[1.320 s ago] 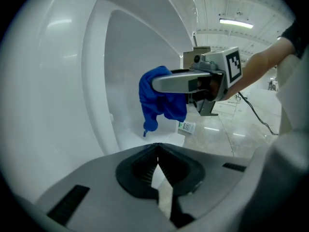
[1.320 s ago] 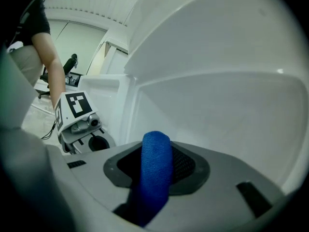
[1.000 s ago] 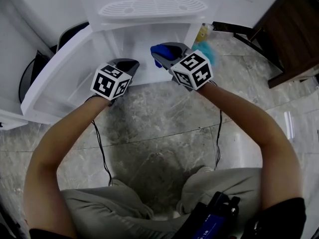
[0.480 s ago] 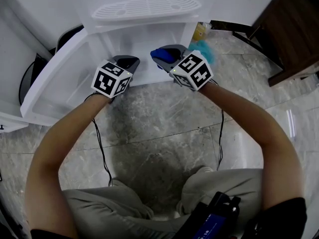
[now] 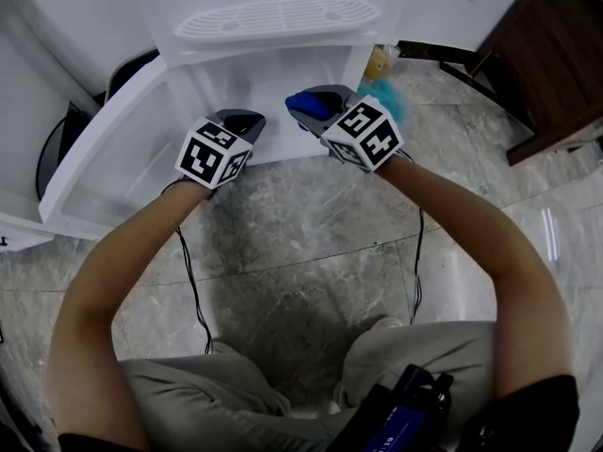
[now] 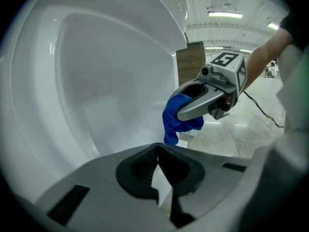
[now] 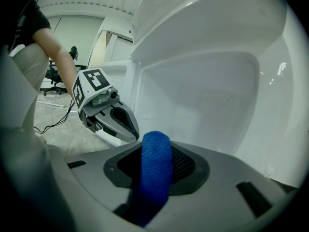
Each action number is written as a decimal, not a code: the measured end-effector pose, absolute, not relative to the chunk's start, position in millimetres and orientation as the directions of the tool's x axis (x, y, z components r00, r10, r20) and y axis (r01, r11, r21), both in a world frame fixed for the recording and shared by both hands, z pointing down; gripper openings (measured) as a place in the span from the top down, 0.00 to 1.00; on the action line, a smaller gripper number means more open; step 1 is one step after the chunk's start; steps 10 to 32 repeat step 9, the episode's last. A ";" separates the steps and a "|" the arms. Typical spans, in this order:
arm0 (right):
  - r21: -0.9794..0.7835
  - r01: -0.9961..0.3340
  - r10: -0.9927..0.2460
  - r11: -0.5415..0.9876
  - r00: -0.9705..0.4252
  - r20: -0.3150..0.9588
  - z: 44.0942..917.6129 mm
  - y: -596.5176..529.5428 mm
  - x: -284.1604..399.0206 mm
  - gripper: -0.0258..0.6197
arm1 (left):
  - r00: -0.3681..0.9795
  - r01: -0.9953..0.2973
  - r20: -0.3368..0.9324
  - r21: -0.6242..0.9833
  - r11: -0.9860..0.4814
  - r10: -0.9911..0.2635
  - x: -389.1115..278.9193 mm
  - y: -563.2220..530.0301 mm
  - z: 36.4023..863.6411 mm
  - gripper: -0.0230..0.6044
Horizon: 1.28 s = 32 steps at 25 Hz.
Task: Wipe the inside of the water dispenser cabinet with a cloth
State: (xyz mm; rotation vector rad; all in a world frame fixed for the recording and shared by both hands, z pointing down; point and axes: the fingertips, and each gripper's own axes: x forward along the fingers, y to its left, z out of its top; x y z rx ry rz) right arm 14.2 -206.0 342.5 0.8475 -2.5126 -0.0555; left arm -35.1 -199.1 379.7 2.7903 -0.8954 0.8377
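The blue cloth (image 7: 155, 170), clamped in the right gripper (image 7: 156, 148) at the water dispenser cabinet (image 7: 207, 95) mouth, is best pressed flat against the inner wall, while the left gripper (image 6: 155, 151) is held closed and empty there.

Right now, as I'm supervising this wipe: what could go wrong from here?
The blue cloth is pinched as a narrow fold in the right gripper, so hard jaw tips could scrape the white plastic cabinet wall. The empty left gripper hangs close beside it at the opening; they could collide.
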 end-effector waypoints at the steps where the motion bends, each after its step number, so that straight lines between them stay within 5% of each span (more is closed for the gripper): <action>1: 0.190 -0.558 -0.579 0.808 -0.690 0.434 342.9 -206.1 14.4 0.78 | 0.677 -0.562 0.529 -0.076 -0.824 -0.511 -35.1 -198.9 379.7 0.95; 32: 0.200 -0.548 -0.575 0.812 -0.692 0.436 341.4 -209.2 12.5 0.78 | 0.670 -0.553 0.544 -0.090 -0.829 -0.506 -35.4 -198.4 383.7 0.95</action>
